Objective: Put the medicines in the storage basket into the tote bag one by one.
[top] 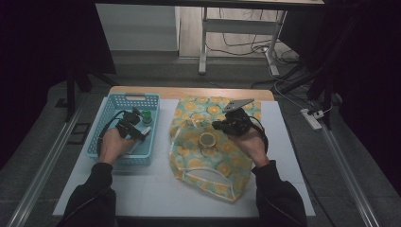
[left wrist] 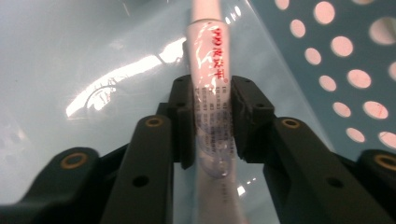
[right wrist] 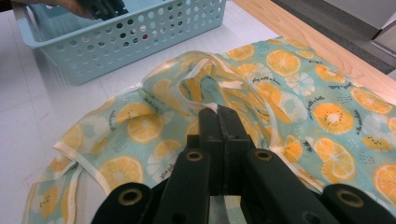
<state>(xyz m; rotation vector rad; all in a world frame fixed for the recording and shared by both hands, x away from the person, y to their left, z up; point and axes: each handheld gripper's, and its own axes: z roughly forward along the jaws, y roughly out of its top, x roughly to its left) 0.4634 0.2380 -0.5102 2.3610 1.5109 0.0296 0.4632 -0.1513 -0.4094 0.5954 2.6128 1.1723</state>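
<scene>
My left gripper (top: 138, 133) reaches into the light blue perforated basket (top: 106, 111). In the left gripper view my left gripper (left wrist: 212, 88) has both pads pressed on a white tube (left wrist: 207, 51) with red print, which lies on the basket floor. A bag (top: 213, 161) of teal cloth printed with orange slices lies on the white mat. My right gripper (top: 219, 126) is over its upper part. In the right gripper view my right gripper (right wrist: 218, 112) has its jaws together, pinching a raised fold of the bag (right wrist: 299, 93) at its cream-trimmed rim.
A green-capped item (top: 147, 115) stands in the basket's far right corner. A round dark-rimmed object (top: 207, 140) sits at the middle of the bag. The basket (right wrist: 116, 42) stands left of the bag. The wooden table edge (top: 189, 92) runs along the back.
</scene>
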